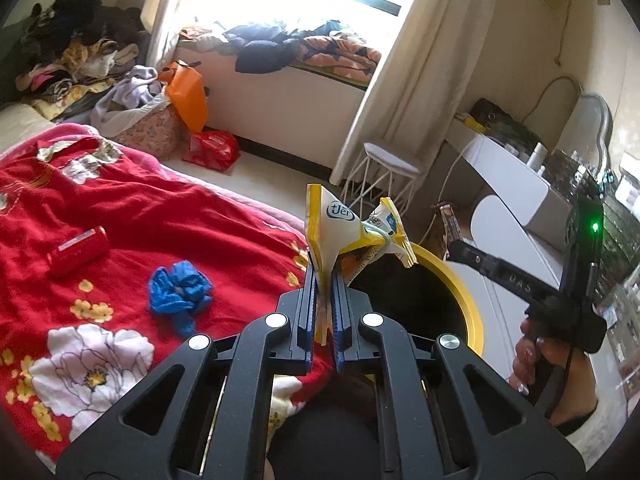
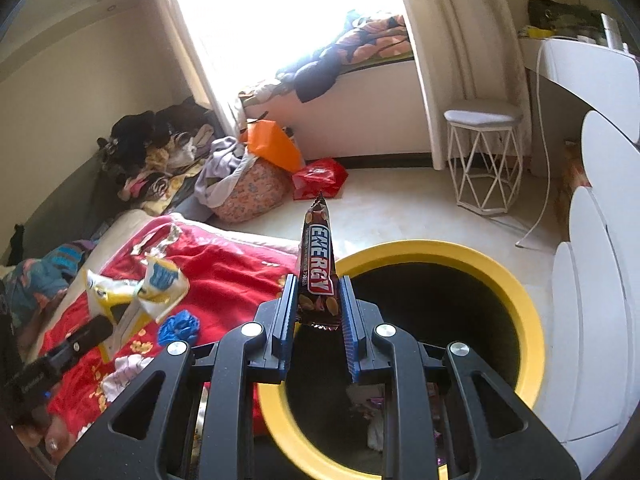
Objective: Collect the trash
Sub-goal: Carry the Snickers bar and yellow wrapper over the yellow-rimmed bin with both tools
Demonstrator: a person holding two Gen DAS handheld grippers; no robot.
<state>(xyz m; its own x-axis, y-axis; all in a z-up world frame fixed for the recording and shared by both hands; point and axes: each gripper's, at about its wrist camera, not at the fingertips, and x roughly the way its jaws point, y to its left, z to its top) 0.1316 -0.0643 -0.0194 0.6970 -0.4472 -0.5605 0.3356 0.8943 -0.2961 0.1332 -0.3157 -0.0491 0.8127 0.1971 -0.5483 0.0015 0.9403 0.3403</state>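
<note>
My left gripper point(image 1: 323, 280) is shut on a crumpled yellow-and-white snack bag point(image 1: 352, 224), held up beside the yellow-rimmed black bin point(image 1: 468, 304). The bag also shows in the right wrist view point(image 2: 156, 280). My right gripper point(image 2: 316, 300) holds a dark "Energy" bar wrapper point(image 2: 318, 264) upright over the bin's rim point(image 2: 532, 344). Its jaws stand narrowly apart with the wrapper between them. A crumpled blue glove point(image 1: 180, 292) and a red can point(image 1: 78, 256) lie on the red floral blanket point(image 1: 140, 216). Several wrappers lie in the bin's bottom point(image 2: 376, 420).
A white wire stool point(image 2: 482, 160) stands on the floor by the curtain. A white dresser point(image 2: 592, 280) is right of the bin. An orange bag point(image 2: 272, 144), a red bag point(image 2: 320, 178) and a clothes pile point(image 2: 160, 152) sit by the window seat.
</note>
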